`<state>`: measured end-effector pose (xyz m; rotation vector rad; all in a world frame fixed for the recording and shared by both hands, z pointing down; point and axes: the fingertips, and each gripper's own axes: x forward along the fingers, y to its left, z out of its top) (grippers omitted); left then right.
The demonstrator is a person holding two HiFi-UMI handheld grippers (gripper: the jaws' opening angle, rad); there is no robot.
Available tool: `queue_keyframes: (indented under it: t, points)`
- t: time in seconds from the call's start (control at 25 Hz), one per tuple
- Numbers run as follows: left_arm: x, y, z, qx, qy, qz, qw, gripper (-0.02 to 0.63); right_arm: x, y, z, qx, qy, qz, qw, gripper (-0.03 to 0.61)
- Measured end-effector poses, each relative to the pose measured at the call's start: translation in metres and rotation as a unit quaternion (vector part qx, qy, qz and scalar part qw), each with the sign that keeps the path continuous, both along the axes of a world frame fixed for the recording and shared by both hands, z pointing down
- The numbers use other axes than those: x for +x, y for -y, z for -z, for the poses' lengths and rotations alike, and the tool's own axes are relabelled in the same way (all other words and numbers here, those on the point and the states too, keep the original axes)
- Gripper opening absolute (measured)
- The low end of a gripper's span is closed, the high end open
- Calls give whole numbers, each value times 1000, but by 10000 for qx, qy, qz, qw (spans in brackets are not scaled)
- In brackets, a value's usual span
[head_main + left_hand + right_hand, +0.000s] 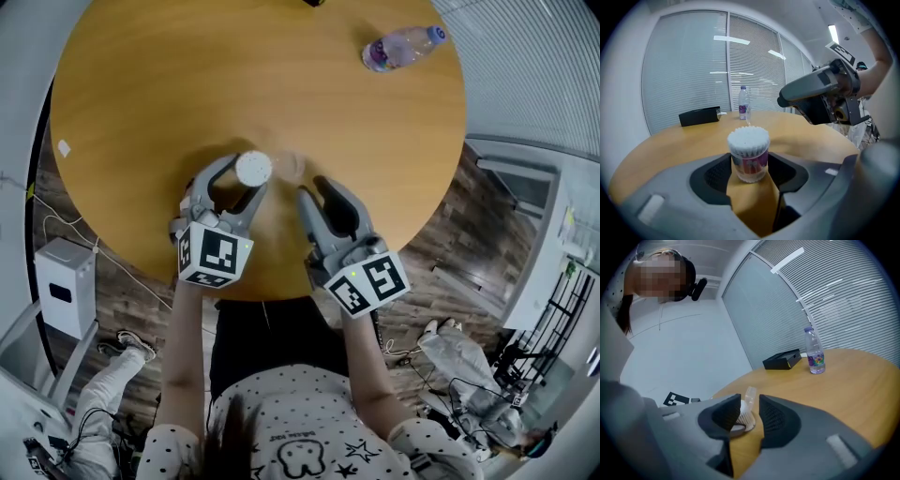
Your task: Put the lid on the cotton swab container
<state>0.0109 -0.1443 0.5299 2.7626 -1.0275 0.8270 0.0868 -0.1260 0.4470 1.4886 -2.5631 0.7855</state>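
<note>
On the round wooden table [141, 84] stands the cotton swab container [253, 169], a clear tub with a purple label and packed white swab heads [749, 152], with no lid on it. My left gripper [246, 175] has its jaws against both sides of the tub [749, 161]. The clear lid [292, 166] sits just right of the tub, faint in the head view. In the right gripper view the lid [750, 397] shows tilted just past the jaw tips. My right gripper [316, 187] is open [750, 406], and nothing is pressed between its pads.
A water bottle [401, 47] lies at the far right of the table and shows upright in the right gripper view [814, 352]. A black box [783, 359] sits at the far edge. A white unit [64, 286] stands on the floor at the left.
</note>
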Motion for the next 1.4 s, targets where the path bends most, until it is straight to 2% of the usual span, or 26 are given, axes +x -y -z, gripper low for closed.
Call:
queue_keyframes:
  t: [0.32, 0.56, 0.92, 1.4]
  points:
    - [0, 0, -1, -3, -17, 22, 10000, 249, 17, 15, 0, -51, 465, -350, 9983, 127]
    - [-1, 1, 0, -13, -40, 12, 10000, 249, 15, 19, 0, -269, 1288, -438, 9903, 92]
    - [0, 0, -1, -33, -51, 11, 10000, 247, 7, 23, -4, -511, 1640, -328, 9846, 92]
    - [-1, 0, -2, -78, -84, 20, 9999, 247, -3, 25, -7, -733, 1866, -153, 9796, 92]
